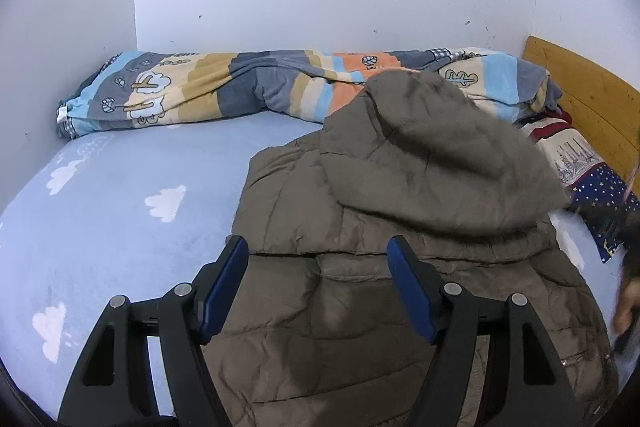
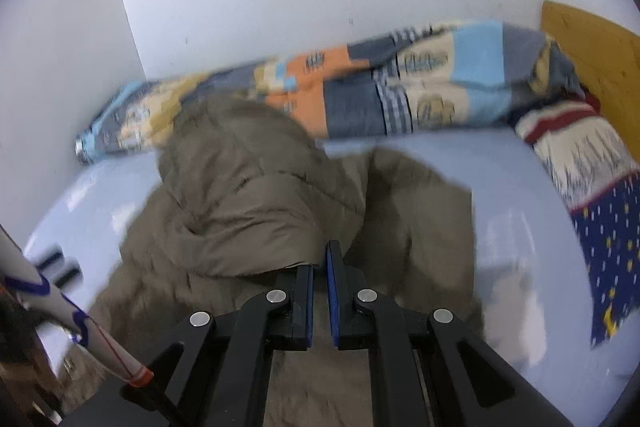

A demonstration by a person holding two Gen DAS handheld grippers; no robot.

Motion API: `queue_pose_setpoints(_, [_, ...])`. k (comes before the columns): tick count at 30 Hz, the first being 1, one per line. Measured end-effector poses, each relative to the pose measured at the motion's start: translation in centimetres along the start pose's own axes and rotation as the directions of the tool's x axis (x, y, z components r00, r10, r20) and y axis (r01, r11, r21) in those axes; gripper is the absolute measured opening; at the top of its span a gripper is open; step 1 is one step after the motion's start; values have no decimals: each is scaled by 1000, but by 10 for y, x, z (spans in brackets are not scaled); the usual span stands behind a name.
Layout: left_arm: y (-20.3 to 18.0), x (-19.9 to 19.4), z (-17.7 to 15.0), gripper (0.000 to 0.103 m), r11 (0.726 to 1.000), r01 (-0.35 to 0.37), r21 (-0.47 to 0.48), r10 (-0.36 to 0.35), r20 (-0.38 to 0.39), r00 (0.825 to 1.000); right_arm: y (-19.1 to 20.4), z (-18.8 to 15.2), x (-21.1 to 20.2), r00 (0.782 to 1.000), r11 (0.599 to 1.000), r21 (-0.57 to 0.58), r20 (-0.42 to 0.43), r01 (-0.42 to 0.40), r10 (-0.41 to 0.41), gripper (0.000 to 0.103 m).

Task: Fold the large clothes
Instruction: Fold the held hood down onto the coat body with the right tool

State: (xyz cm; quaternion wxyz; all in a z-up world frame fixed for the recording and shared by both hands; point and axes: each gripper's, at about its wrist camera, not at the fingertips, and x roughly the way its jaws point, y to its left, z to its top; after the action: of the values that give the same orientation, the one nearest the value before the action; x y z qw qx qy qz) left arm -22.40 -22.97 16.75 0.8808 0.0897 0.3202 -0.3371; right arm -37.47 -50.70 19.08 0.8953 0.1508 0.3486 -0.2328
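Observation:
A brown padded jacket (image 1: 360, 307) lies spread on the bed, its hood (image 1: 432, 155) thrown over the body and blurred in the left wrist view. My left gripper (image 1: 316, 255) hovers open just above the jacket's near part, blue pads wide apart and nothing pinched. In the right wrist view the jacket (image 2: 416, 211) fills the middle. My right gripper (image 2: 324, 261) is shut, and the rim of the hood (image 2: 240, 195) runs straight into its closed tips. A person's hand (image 1: 624, 303) shows blurred at the right edge.
The bed has a pale blue sheet with white clouds (image 1: 120, 195). A rolled striped quilt (image 1: 240, 87) lies along the far wall. A star-patterned pillow (image 1: 600, 195) and a wooden headboard (image 1: 588, 95) are on the right. A white rod with blue marks (image 2: 60, 307) crosses the lower left.

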Motion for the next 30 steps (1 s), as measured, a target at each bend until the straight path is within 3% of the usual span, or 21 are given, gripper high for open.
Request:
queue_pose_setpoints(5, [-8, 2, -2, 71, 999, -5, 32, 5, -5, 1000, -10, -50, 69, 987, 997, -10, -143, 71, -72, 6])
queue_pose_setpoints(11, [-9, 1, 1, 71, 1000, 1, 31, -1, -4, 1000, -14, -50, 93, 981, 996, -31, -174, 87, -91, 7])
queue_pose_setpoints(13, [-10, 1, 0, 71, 999, 6, 44, -6, -9, 1000, -16, -46, 86, 982, 997, -26, -173, 71, -75, 12])
queue_pose_setpoints(15, [-13, -1, 0, 71, 998, 10, 56, -10, -7, 1000, -18, -47, 69, 984, 999, -13, -176, 36, -38, 27])
queue_pose_setpoints(19, [-17, -5, 4, 71, 997, 30, 67, -30, -2, 1000, -17, -50, 33, 989, 1000, -5, -151, 12, -12, 30])
queue_pose_setpoints(23, [-23, 3, 23, 71, 996, 58, 67, -58, 1, 998, -20, -33, 0, 998, 998, 55, -55, -30, 33, 31])
queue_pose_setpoints(27, [-37, 30, 50, 71, 995, 49, 84, -50, 1, 999, -10, -1, 0, 999, 995, 92, 5, -48, 48, 40])
queue_pose_setpoints(30, [-48, 67, 63, 71, 996, 58, 64, -55, -43, 998, 3, 29, 14, 998, 995, 87, 45, -49, 45, 46])
